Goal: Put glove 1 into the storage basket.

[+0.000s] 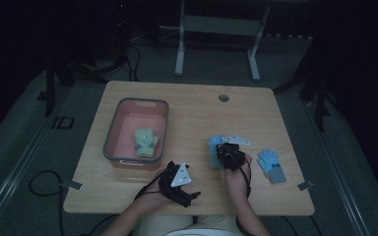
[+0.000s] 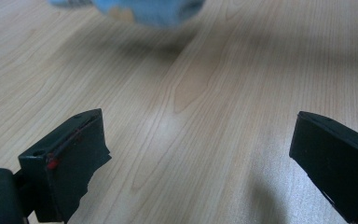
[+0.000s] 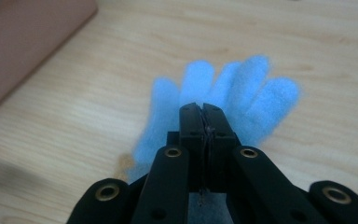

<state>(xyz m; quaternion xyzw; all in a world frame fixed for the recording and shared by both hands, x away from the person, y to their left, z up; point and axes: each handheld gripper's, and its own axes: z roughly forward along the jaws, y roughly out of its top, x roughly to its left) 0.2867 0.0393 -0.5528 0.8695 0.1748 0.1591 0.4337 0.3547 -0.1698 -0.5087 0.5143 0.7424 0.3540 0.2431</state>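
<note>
Wooden tabletop (image 1: pixel 197 110) in a dim room, pink bin (image 1: pixel 112 142) with green glove (image 1: pixel 145 142) toward the left edge. Right gripper (image 3: pixel 203 112), jaws pressed together on a blue glove (image 3: pixel 242 86) near the front edge; second blue glove (image 1: pixel 271 166) toward the right edge. Left gripper (image 2: pixel 198 161) at the front edge, jaws spread over bare wood.

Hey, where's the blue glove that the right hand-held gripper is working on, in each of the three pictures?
High view: the blue glove lies right of centre on the wooden table, partly under the right hand-held gripper.
Left gripper view: a blurred blue shape at the top edge is probably it.
Right gripper view: centre, fingers spread beyond the shut jaws.
Shared landmark: the table's pale wood grain.
</note>
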